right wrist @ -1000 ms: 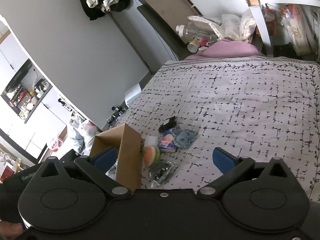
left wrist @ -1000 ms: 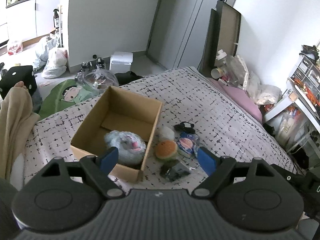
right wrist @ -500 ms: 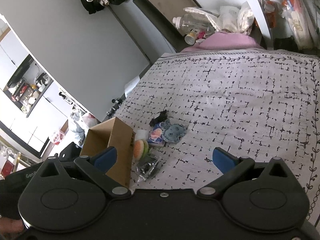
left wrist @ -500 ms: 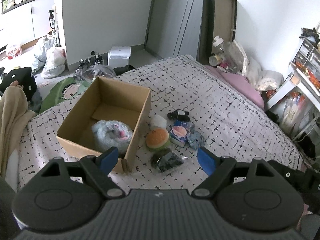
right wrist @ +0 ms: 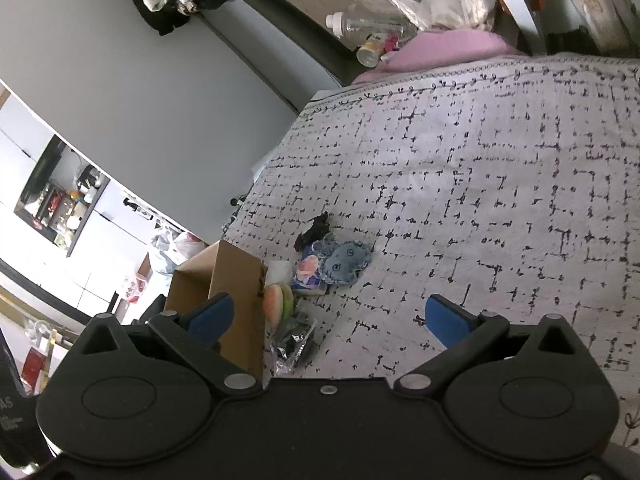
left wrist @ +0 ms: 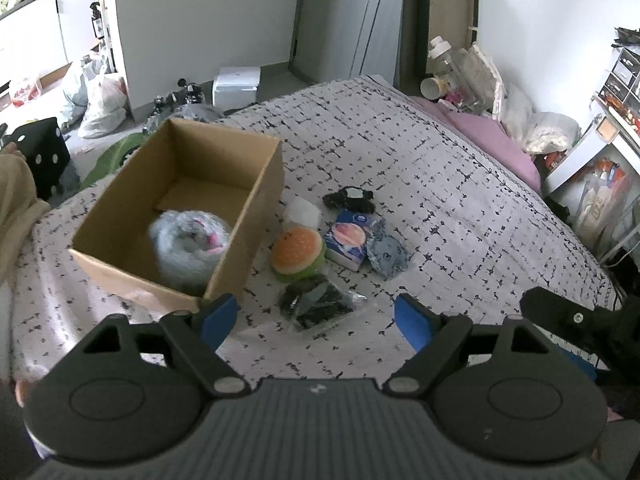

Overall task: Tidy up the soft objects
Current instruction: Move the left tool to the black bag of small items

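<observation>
An open cardboard box [left wrist: 256, 184] stands on the patterned bed and holds a grey-and-pink fluffy toy [left wrist: 192, 240]. Right of it lie a burger plush [left wrist: 297, 252], a white soft block [left wrist: 302, 211], a tissue pack [left wrist: 347, 240], a blue-grey plush [left wrist: 387, 254], a black item [left wrist: 349, 199] and a black bagged item [left wrist: 316, 304]. My left gripper [left wrist: 316, 320] is open and empty, above the near side of the pile. My right gripper [right wrist: 326, 316] is open and empty; its view shows the box [right wrist: 236, 292], burger plush [right wrist: 276, 308] and blue-grey plush [right wrist: 344, 262] from the side.
A pink pillow [left wrist: 496, 148], bottles and bags [left wrist: 460, 76] sit at the bed's far right corner. Shelving [left wrist: 616, 92] stands along the right. Bags [left wrist: 100, 108], a white box [left wrist: 236, 86] and a black dice cube [left wrist: 40, 152] are on the floor left.
Both grippers have drawn back and up from the bed, so the box and pile look farther and more central. The fluffy toy sits blurred in the box. Both stay open.
</observation>
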Tool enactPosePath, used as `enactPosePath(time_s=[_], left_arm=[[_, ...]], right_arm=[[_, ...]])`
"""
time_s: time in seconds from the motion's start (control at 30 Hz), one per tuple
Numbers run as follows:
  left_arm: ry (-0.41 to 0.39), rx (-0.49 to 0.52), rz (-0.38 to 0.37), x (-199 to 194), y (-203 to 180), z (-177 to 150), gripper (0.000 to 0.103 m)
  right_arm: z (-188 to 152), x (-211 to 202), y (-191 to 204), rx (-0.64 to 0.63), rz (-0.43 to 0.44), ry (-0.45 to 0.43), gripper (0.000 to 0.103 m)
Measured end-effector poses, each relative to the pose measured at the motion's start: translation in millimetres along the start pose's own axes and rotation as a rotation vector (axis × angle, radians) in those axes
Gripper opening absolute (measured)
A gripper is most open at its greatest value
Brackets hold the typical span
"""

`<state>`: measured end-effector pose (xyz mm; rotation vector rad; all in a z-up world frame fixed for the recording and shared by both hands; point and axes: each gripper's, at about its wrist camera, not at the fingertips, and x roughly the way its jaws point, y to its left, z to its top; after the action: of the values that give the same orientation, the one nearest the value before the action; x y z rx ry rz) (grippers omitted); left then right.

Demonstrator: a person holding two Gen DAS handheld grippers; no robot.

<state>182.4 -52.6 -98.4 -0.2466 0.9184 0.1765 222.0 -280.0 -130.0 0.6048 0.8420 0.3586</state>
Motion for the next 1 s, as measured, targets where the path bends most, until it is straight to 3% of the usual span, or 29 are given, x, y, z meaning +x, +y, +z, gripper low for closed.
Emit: enactPosePath(time_s=[0.37,0.57,0.77,1.0], left_arm=[[0.039,-0.066,0.021,42,-8,2,0.081],[0.061,-0.093,0.040,68,-11,1,0.080],[0.077,-0.162,0.054,90,-6,0,0.080],[0.099,-0.232,0.073,113,-1,1,0.080]], right_arm=[[11,34,-22,0.093,0.054,0.027,0.103],[17,59,-27,0.099,0.037,0.062,0.102],[22,86,-32,0.102,0.072,0.122,0.094],[30,114,-34,0.078,0.037,0.157,0.080]])
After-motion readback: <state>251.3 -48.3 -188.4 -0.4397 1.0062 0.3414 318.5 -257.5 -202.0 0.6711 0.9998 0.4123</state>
